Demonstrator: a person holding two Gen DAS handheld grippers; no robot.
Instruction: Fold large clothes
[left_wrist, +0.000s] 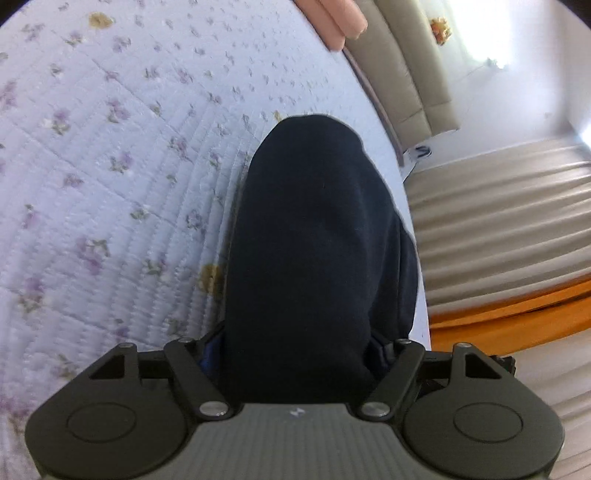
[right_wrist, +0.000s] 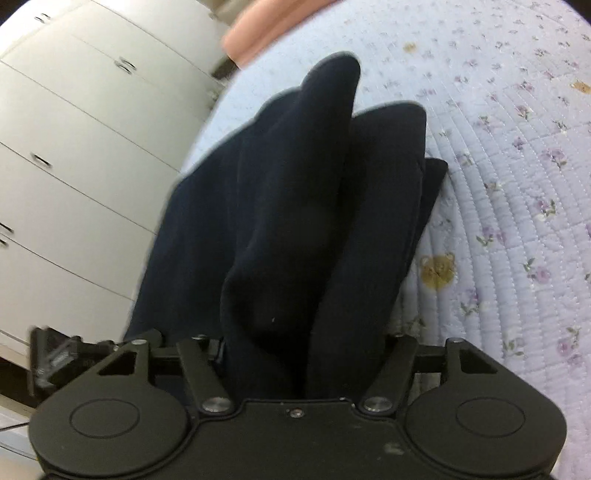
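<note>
A dark navy garment hangs from my left gripper, which is shut on it; the cloth hides the fingertips and drapes forward over the bed's quilt. In the right wrist view the same navy garment bunches in several folds out of my right gripper, which is shut on it too, fingertips hidden. The cloth is lifted off the floral quilt in both views.
The bed carries a pale blue floral quilt with small bear prints. A pink pillow lies at the head. White wardrobe doors stand left of the bed; a beige striped rug and orange floor lie to the other side.
</note>
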